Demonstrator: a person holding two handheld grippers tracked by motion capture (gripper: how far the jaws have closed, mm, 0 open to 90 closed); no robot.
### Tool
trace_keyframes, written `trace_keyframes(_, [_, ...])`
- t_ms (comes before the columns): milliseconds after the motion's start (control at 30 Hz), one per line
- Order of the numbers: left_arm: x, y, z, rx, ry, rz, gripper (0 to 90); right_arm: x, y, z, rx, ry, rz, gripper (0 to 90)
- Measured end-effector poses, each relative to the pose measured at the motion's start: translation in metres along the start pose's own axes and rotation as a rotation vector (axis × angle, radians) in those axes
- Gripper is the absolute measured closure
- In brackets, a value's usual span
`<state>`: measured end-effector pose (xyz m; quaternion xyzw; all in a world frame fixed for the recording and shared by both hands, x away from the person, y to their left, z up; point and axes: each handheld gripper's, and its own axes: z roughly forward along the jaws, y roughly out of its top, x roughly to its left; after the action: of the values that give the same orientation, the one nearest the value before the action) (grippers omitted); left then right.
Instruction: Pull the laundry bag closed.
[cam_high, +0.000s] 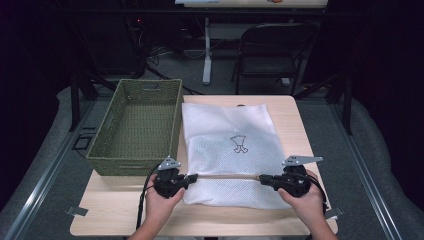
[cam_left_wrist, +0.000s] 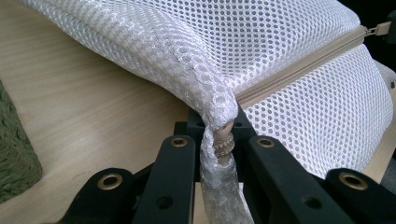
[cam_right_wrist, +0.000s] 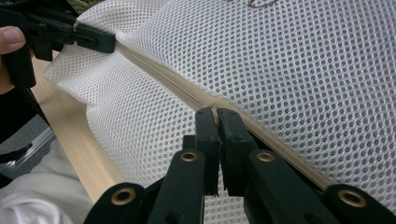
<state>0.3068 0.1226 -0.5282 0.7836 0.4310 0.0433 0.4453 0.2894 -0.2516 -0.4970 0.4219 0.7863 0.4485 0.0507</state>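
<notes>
A white mesh bag (cam_high: 227, 135) with a small dark drawing lies flat on the wooden table (cam_high: 125, 215). A tan zipper (cam_high: 227, 176) runs across its near part. My left gripper (cam_high: 192, 177) is shut on the bag's bunched left end, where mesh and zipper end are pinched between the jaws (cam_left_wrist: 219, 135). My right gripper (cam_high: 262, 178) is shut on the zipper pull at the right (cam_right_wrist: 217, 114). Both grippers lie level and face each other along the zipper. The right gripper view shows the left gripper (cam_right_wrist: 100, 42) far off, clamped on the bag's corner.
A green woven basket (cam_high: 140, 125) stands on the table just left of the bag, close to my left gripper. A folding chair (cam_high: 270, 50) and a table leg (cam_high: 206, 55) stand on the floor beyond the far edge.
</notes>
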Motion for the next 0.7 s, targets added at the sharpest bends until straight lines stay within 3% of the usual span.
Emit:
trace_keyframes(367, [0.000,0.000,-0.001,-0.012,-0.005,-0.011,85.0,0.013,0.008,0.010,-0.004,0.034,-0.024,87.3])
trace_keyframes(567, [0.002,0.001,-0.003,-0.015,0.010,-0.018,84.5,0.016,0.011,0.013,-0.007,0.058,-0.009,87.3])
trace_keyframes(700, [0.003,0.003,-0.010,-0.020,0.040,-0.002,75.3,0.018,0.012,0.013,-0.020,0.052,-0.016,87.3])
